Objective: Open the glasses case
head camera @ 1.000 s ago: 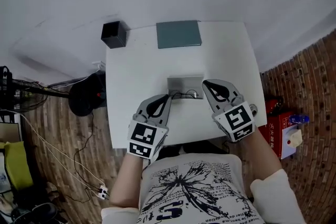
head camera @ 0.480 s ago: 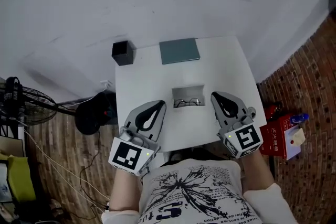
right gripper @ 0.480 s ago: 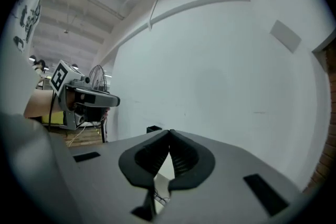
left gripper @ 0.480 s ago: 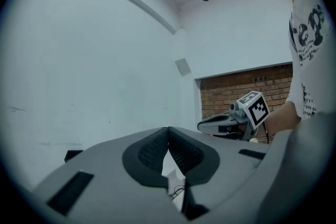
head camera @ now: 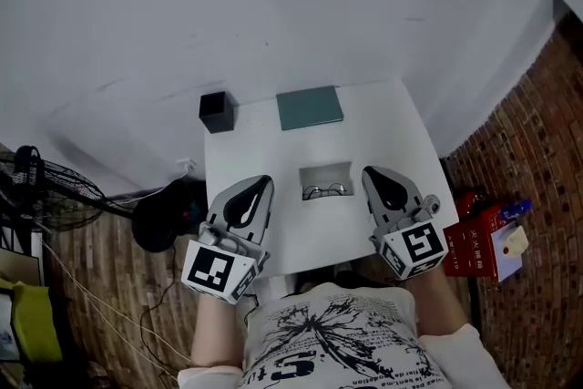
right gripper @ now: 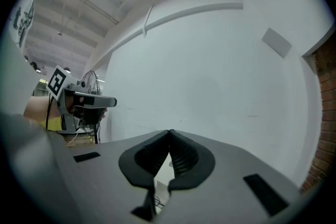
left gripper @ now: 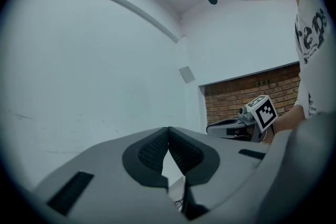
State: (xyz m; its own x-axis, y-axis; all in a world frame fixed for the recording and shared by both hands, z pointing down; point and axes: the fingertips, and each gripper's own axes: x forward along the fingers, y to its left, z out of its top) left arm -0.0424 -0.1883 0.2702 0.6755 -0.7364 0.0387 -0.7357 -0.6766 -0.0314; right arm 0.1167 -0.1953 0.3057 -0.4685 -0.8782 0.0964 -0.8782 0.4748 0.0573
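I hold both tools level above the near edge of the white square surface (head camera: 273,150). The left hand-held gripper (head camera: 262,182) has its ribbed pads pressed together on nothing, and the right hand-held gripper (head camera: 370,171) is likewise fully closed and empty. Between them, around the middle of the surface and a little toward the near edge, sits the grey rectangular glasses case (head camera: 326,173). It looks open to me, with thin-framed glasses (head camera: 327,190) lying loose inside, so I judge the task essentially done. The main risk now is my own return: a closed tip dropping back in could clip the lid or shove the light case toward the near edge, spilling the glasses. The flat grey-green rectangular pad (head camera: 310,107) at the far edge and the small black cube-shaped box (head camera: 216,112) at the far left corner are well apart.
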